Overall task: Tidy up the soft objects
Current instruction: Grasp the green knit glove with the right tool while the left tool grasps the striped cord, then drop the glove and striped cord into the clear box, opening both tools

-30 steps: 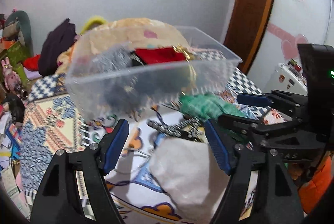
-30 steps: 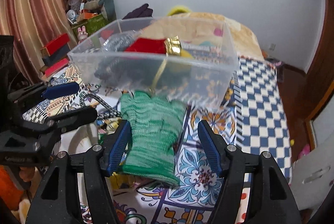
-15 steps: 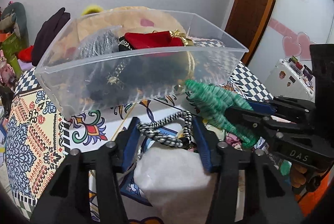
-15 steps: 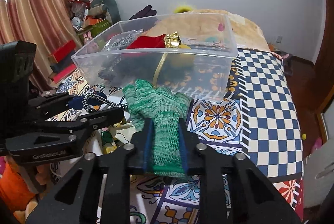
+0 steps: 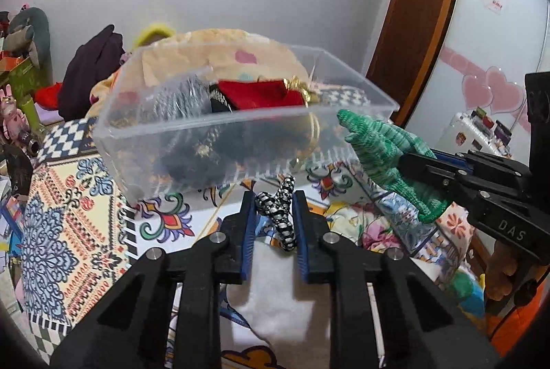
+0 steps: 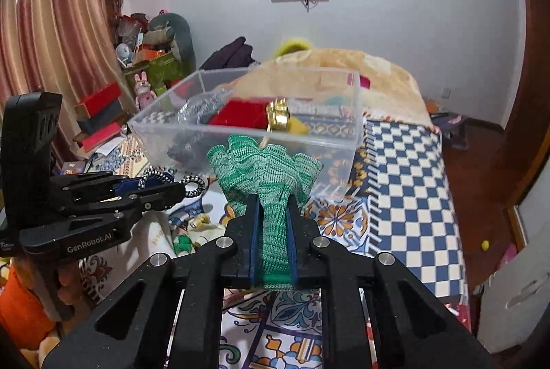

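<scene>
A clear plastic bin (image 5: 240, 128) stands on the patterned bed cover and holds a red cloth (image 5: 261, 94), dark fabric and a gold piece. It also shows in the right wrist view (image 6: 247, 132). My left gripper (image 5: 274, 197) is shut on a black-and-white cord (image 5: 280, 211), lifted just in front of the bin. My right gripper (image 6: 272, 200) is shut on a green knit glove (image 6: 268, 169) and holds it up near the bin's near wall. The glove also shows in the left wrist view (image 5: 385, 149), to the right of the bin.
A white soft lump (image 5: 275, 300) lies under the left gripper. A beige pillow (image 6: 343, 66) sits behind the bin. Boxes and toys (image 6: 137, 73) pile at the left by the curtain. A door (image 5: 422, 8) stands at the right.
Both grippers went from open to shut. The left closed on the cord, the right closed on the green glove, and both lifted their items off the bed.
</scene>
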`<action>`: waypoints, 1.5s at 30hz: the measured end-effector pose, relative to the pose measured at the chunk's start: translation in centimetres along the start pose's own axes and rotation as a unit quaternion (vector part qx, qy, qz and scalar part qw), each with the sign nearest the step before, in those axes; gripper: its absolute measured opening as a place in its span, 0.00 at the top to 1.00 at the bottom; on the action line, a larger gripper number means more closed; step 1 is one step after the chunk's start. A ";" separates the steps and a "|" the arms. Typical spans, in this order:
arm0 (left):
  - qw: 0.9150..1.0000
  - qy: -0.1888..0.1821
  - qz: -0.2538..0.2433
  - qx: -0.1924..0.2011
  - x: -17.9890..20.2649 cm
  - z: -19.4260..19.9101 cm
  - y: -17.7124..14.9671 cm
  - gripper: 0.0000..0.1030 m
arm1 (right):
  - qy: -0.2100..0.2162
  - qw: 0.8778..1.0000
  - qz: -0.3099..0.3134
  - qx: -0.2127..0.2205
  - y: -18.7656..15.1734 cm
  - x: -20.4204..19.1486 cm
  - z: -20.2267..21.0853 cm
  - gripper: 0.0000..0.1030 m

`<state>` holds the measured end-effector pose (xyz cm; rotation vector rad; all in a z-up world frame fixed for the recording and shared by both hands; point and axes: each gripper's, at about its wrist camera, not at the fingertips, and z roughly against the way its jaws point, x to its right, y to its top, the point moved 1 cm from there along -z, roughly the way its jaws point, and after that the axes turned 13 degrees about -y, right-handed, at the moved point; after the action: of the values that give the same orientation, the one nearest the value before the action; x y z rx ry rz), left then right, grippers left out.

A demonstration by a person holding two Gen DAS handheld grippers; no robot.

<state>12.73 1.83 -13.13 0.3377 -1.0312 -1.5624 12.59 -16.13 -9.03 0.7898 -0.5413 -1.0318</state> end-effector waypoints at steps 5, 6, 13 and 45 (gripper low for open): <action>1.000 -0.001 -0.004 0.026 0.2 2.1 1.1 0.80 | -0.006 1.000 -0.002 0.023 1.1 0.2 1.2 0.88; 1.000 -0.001 -0.006 0.030 0.3 2.5 1.4 0.80 | -0.009 1.000 -0.001 0.029 1.4 0.2 1.5 0.88; 0.997 0.011 -0.026 0.073 0.9 5.0 4.5 0.80 | -0.024 0.997 -0.008 0.072 4.0 0.8 2.7 0.88; 0.997 0.073 0.004 0.030 -3.7 -4.7 9.3 0.78 | -0.064 0.998 -0.016 -0.019 6.4 0.5 -7.2 0.87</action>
<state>23.12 3.77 -9.95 0.4826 -0.9647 -1.4796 21.51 -12.49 -8.34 0.7039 -0.6187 -1.1244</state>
